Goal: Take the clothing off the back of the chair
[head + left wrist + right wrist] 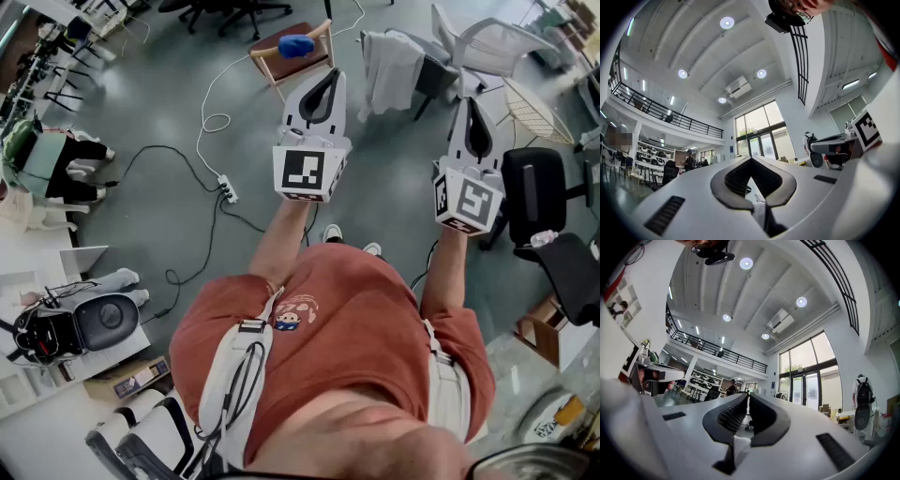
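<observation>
In the head view a pale grey garment [389, 67] hangs over the back of a dark chair [433, 81] on the floor ahead. My left gripper [332, 73] is held out in front of me, to the left of the garment and short of it, with its jaw tips together and nothing in them. My right gripper [468, 101] is to the right of the chair, also shut and empty. Both gripper views look up across a large hall: the left gripper [750, 158] and the right gripper [748, 394] each show jaws that meet at the tips.
A wooden chair [292, 45] with a blue thing on its seat stands beyond the left gripper. A white lounge chair [487, 42] is far right, a black office chair [539, 202] close on the right. A power strip [226, 190] and cables cross the floor; a person [56, 164] sits left.
</observation>
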A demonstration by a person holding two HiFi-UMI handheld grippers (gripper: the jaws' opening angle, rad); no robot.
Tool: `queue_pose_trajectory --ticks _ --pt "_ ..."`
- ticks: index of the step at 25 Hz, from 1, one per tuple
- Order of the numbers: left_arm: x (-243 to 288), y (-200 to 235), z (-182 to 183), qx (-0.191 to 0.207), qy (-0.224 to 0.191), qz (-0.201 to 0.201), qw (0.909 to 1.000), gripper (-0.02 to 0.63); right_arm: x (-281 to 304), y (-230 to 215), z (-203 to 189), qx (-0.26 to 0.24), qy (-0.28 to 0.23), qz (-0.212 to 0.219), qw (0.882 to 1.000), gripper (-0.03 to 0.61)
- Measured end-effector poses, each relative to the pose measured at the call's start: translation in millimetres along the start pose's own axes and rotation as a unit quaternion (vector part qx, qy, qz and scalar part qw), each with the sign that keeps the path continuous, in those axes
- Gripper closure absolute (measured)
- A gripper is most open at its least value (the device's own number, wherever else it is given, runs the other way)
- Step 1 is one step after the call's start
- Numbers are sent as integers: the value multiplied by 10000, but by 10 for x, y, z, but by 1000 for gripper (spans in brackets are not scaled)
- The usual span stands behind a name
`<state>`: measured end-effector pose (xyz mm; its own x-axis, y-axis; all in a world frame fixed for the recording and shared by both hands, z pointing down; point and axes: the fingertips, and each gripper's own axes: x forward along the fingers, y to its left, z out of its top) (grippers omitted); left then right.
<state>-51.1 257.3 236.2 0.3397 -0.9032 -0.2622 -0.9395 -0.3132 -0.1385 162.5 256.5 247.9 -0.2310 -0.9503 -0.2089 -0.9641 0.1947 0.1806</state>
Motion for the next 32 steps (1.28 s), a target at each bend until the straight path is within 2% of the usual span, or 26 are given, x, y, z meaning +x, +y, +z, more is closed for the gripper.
queue_pose_trajectory --ticks 4,12,18,24,32 --pt "-1 97 -60 -58 124 -23 9999 600 84 101 -20 33 -2 48 10000 549" --pt "-15 463 -170 -125 53 22 9999 600 319 474 -83 29 100 182 9998 549" --pt "-21 760 -370 -201 126 23 9997 600 467 658 -226 399 101 75 9991 549" --pt "-51 1013 -487 -288 121 30 9995 600 567 882 -326 265 263 57 9993 549" --pt "127 1207 -591 -350 129 -13 9993 600 804 915 -426 279 344 -40 9990 549"
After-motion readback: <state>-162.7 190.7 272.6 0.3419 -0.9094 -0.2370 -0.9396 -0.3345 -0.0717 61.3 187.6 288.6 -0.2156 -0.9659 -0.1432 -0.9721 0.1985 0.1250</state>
